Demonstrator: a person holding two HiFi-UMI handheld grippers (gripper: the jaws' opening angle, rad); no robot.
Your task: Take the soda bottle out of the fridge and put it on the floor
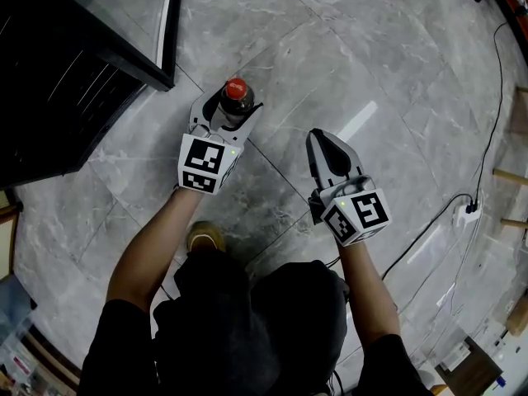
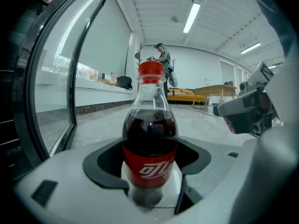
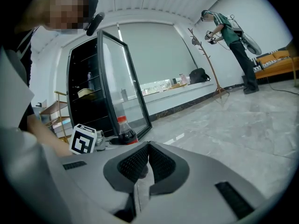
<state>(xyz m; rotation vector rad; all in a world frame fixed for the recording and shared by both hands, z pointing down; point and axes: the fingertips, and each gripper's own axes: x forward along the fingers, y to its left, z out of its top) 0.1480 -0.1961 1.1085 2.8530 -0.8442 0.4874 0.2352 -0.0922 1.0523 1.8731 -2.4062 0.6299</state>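
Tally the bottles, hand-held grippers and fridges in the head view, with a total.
bottle: 1
hand-held grippers, left and right: 2
fridge: 1
Total: 4

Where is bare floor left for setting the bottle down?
Free: the wide floor ahead, between the fridge door and the cable. Crowded: beside the fridge, around the bottle, and at the shoe.
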